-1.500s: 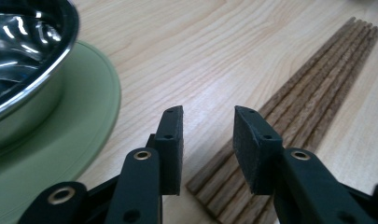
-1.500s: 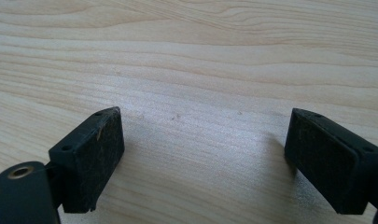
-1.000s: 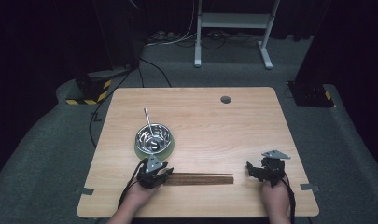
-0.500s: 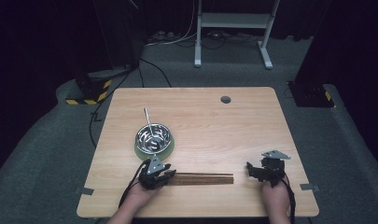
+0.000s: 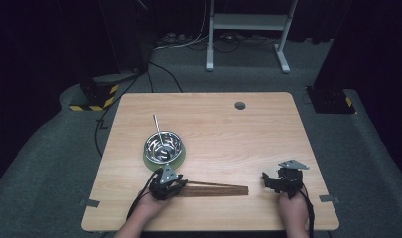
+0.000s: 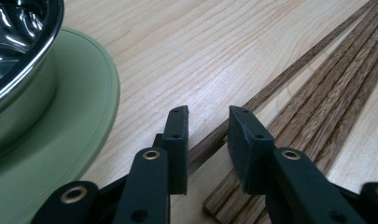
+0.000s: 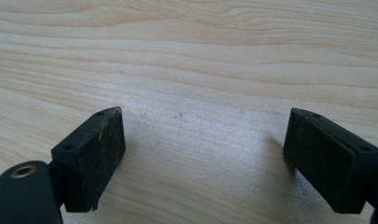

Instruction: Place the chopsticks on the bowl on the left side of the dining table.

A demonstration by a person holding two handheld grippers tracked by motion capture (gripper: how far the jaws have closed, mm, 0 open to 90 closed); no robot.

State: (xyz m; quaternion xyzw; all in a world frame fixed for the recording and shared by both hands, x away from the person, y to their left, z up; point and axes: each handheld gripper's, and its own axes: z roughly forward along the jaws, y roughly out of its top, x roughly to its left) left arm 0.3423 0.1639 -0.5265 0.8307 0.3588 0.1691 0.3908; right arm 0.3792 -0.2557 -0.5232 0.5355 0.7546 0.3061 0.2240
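The bundle of chopsticks lies flat on the tabletop near its front edge, long axis running left to right between the two hands. The left gripper sits at its left end, far nearer than the right gripper, which rests apart from the other end. In the left gripper view the fingers stand narrowly parted, straddling one dark, grained stick, not visibly clamped. The right fingers gape wide over bare wood, holding nothing. A steel bowl on a green saucer stands just behind the left gripper.
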